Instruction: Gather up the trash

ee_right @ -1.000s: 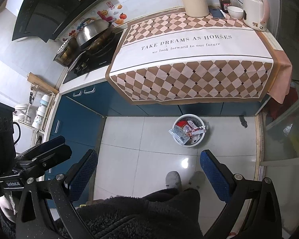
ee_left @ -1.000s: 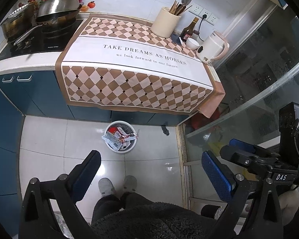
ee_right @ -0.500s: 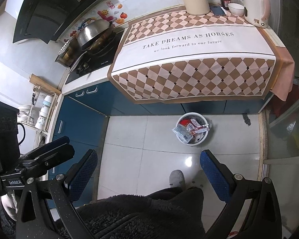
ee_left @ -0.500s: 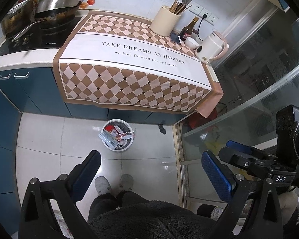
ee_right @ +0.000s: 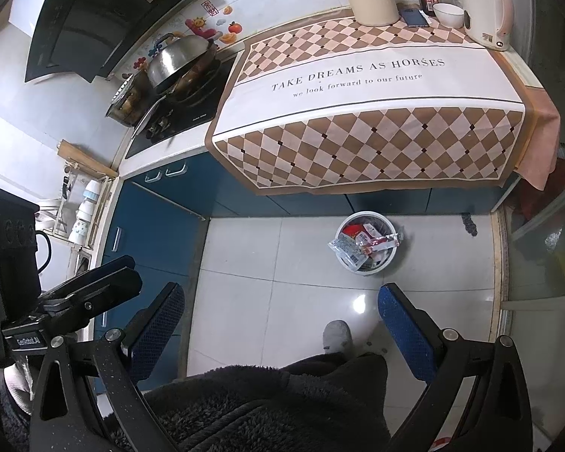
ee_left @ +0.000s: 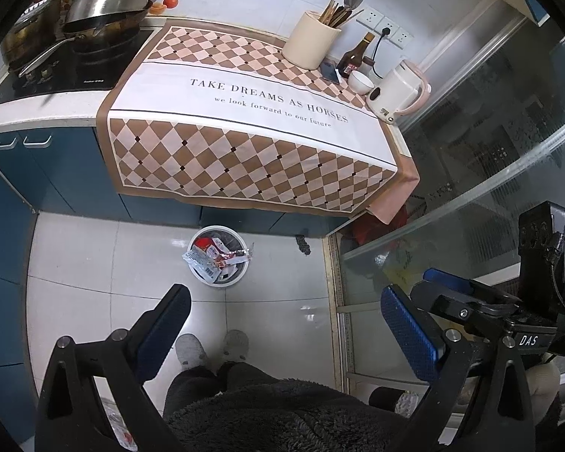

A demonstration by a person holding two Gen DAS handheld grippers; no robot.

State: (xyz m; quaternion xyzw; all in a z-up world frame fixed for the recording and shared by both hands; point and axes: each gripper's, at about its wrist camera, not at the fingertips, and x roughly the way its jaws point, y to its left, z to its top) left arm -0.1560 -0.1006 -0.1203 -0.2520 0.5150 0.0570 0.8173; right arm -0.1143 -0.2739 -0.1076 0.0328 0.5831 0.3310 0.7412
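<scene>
1. Counter (ee_left: 56, 113) carries a checked cloth (ee_left: 245, 143) that hangs over its front edge.
2. Floor (ee_left: 75, 256) of pale tiles lies below, with the person's slippers (ee_left: 190, 350) on it.
3. Left gripper (ee_left: 286, 324) is spread wide and holds nothing.
4. Right gripper (ee_right: 280, 320) is also spread wide with nothing between its fingers.
5. Bin (ee_left: 207, 280), white and round, stands on the floor just in front of the counter.
6. Trash (ee_left: 216, 258), crumpled wrappers, fills the bin, some sticking over its rim.
</scene>
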